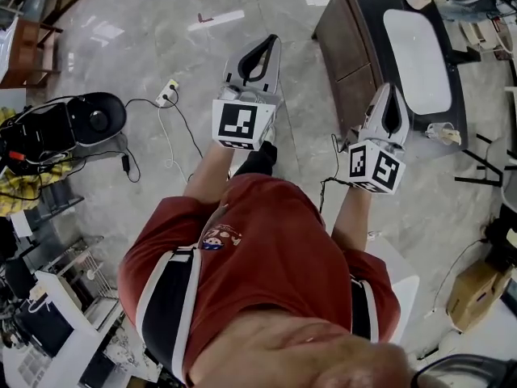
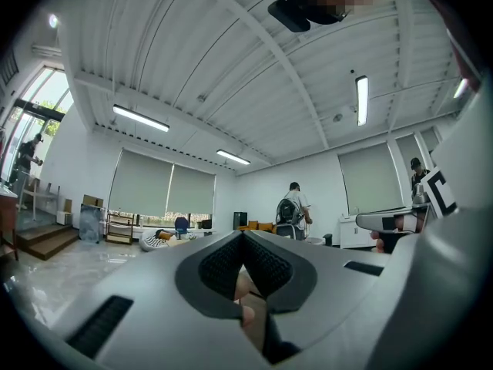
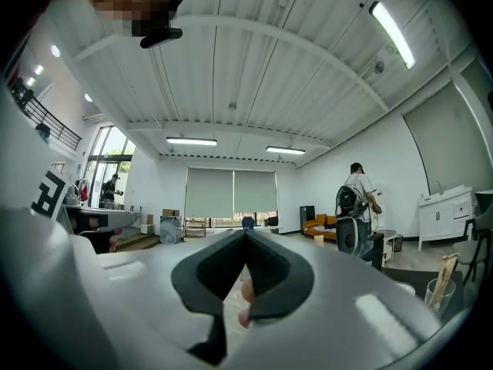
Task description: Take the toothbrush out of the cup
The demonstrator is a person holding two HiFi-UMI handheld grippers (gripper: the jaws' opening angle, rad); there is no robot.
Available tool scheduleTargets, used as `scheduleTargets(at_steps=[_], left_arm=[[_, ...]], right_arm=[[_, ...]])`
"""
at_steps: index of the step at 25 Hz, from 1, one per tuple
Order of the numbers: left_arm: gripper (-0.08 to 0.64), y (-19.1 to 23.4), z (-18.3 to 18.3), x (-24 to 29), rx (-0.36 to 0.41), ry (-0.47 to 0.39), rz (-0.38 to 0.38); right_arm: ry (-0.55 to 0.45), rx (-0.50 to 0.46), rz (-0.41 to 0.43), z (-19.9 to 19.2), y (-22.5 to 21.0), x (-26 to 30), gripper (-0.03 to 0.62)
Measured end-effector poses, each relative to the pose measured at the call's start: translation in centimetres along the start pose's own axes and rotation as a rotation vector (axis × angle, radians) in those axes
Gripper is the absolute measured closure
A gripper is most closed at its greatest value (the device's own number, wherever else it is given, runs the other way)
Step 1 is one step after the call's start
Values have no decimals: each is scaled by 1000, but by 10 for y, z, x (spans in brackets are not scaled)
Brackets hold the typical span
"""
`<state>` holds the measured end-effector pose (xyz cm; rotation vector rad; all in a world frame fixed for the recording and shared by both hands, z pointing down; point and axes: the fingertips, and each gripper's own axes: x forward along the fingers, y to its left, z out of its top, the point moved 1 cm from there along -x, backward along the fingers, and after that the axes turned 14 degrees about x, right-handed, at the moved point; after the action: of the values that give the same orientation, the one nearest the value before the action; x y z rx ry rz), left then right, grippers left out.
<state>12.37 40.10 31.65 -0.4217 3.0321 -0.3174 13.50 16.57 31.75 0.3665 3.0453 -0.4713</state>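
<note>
— While the left claw and the right claw are held out level above the floor, is anything gripped?

— Nothing is gripped. In each gripper view the jaws are seen pressed together, with only the room beyond them.

— Where is the toothbrush to be found?

— It is seen low at the right edge of the right gripper view. The toothbrush shows as a pale stick, leaned in a clear cup. The cup appears to be stood on the dark table, well apart from both claws. Which end is up cannot be told at that size.

— How is it expected to handle?

— It is judged light, stiff and slender, with a smooth stem that could slide or twist between the pads. The cup is probably light too. Whether it is glass or plastic cannot be told, so it should be treated as easily tipped or dragged.

— Where should hold be taken?

— The stem above the rim is best taken, squarely across its width, once the jaws are opened. It should be drawn up along its own lean, so the rim is not levered. The cup might be steadied by the other claw.
</note>
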Motion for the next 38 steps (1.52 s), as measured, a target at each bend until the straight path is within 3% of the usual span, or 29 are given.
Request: scheduleTargets(at_steps=[8,17,30,38], left_arm=[[555,21,-3,58,-37,-22,-89],[555,-12,15,112,-46,-90,-217],[555,-80,26,232,60,-106,-322],[555,-126,33,311,77,-97,-381]], right_arm=[[-10,-60,-73,14,5,39,581],[-63,-107,-184,38,-31,43,581],[-138,1,-257,41,-141,112,581],[-146,35,-298,50,-207,149,581]])
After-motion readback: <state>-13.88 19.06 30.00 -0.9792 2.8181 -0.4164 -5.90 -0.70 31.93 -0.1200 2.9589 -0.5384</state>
